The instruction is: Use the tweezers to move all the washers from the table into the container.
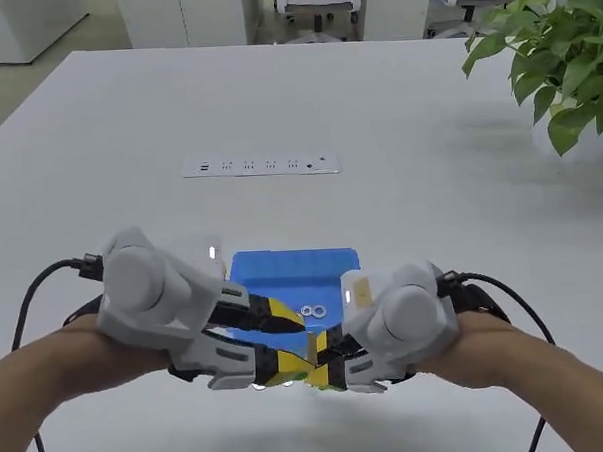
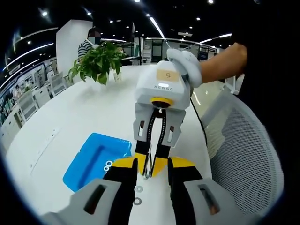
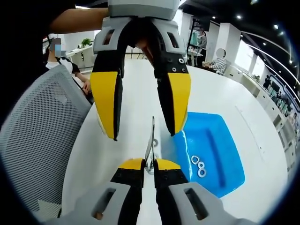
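A smooth white table (image 1: 400, 182) carries a shallow, rectangular blue container (image 1: 293, 271). Beside its near edge the left gripper (image 2: 152, 162) has its yellow-tipped jaws spread. The right gripper (image 3: 149, 165) pinches slim metal tweezers (image 3: 152, 138), which run along that edge; their tips are hard to make out. Two ring washers (image 3: 198, 165) lie inside the container, and two loose washers (image 2: 139, 189) lie just outside it.

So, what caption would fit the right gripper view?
Right gripper holds tweezers beside blue container holding washers.
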Demonstrator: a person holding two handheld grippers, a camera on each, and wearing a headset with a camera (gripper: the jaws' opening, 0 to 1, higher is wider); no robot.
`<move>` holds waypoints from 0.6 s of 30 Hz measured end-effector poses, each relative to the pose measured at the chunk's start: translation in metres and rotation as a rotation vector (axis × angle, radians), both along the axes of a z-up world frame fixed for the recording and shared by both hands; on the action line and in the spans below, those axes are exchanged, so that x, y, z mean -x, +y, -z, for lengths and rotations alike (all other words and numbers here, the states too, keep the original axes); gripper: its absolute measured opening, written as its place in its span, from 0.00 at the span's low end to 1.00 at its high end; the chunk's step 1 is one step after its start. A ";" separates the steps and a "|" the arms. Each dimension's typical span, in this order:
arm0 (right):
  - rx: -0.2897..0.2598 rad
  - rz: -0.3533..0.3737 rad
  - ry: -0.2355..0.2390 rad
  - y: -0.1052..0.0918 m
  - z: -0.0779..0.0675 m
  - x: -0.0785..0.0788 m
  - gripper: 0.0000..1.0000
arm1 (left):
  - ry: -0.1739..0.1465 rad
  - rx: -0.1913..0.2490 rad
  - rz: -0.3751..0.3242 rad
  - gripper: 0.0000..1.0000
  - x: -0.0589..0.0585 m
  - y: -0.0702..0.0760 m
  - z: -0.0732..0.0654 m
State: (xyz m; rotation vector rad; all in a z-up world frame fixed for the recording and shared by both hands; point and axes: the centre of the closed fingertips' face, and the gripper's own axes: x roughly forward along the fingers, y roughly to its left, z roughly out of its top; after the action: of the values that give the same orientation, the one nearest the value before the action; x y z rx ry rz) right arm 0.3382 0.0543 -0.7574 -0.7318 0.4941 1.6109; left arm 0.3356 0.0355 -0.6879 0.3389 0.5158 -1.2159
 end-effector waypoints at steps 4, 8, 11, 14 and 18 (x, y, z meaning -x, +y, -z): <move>0.002 -0.013 0.002 -0.001 -0.007 0.002 0.09 | -0.015 0.013 -0.042 0.41 -0.002 0.005 -0.002; 0.006 -0.028 -0.006 -0.001 -0.014 0.001 0.09 | -0.025 0.027 -0.084 0.49 -0.005 0.010 -0.005; 0.001 -0.033 -0.008 0.000 -0.021 -0.001 0.09 | -0.029 0.029 -0.113 0.56 -0.007 0.014 -0.006; -0.007 -0.034 -0.010 0.002 -0.028 -0.004 0.09 | -0.030 0.032 -0.132 0.59 -0.006 0.018 -0.006; -0.013 -0.042 -0.021 0.005 -0.038 -0.009 0.09 | -0.031 0.044 -0.163 0.64 -0.005 0.022 -0.008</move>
State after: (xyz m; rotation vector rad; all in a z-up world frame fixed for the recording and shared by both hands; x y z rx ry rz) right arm 0.3475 0.0593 -0.7197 -0.7533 0.4550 1.6429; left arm 0.3408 0.0572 -0.6796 0.2729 0.4795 -1.0608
